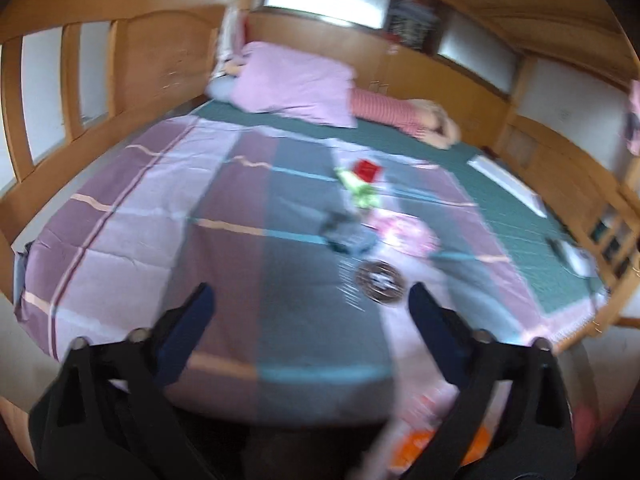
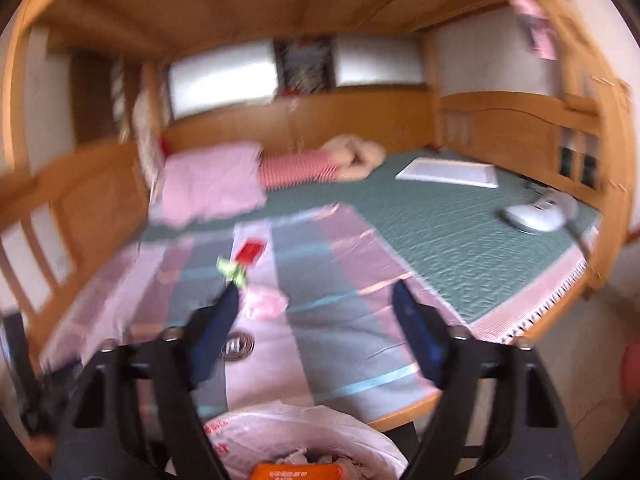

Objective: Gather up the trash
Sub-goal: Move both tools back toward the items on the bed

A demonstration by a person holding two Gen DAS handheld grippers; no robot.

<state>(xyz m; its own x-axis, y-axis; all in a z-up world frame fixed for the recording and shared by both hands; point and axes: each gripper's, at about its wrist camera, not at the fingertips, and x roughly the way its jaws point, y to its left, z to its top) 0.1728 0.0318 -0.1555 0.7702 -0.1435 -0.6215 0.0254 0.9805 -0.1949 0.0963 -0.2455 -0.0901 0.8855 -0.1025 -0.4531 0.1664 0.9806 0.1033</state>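
Several bits of trash lie on the striped bedspread (image 1: 168,216): a red packet (image 1: 366,169), a green wrapper (image 1: 358,189), a pink wrapper (image 1: 404,232), a grey-blue wrapper (image 1: 346,234) and a round dark wrapper (image 1: 379,276). My left gripper (image 1: 310,300) is open and empty above the bed's near end, short of the round wrapper. My right gripper (image 2: 316,300) is open and empty above a bin lined with a white bag (image 2: 304,436), which holds an orange packet (image 2: 298,472). The red packet (image 2: 250,252), green wrapper (image 2: 232,272), pink wrapper (image 2: 266,302) and round wrapper (image 2: 236,346) show in the right wrist view.
The bed has a wooden frame (image 1: 120,80) and headboard cabinets (image 2: 360,116). A pink pillow (image 1: 296,84) and a striped bolster (image 1: 384,112) lie at the far end. A white flat board (image 2: 448,172) and a white handheld appliance (image 2: 536,212) rest on the green mat (image 2: 420,240).
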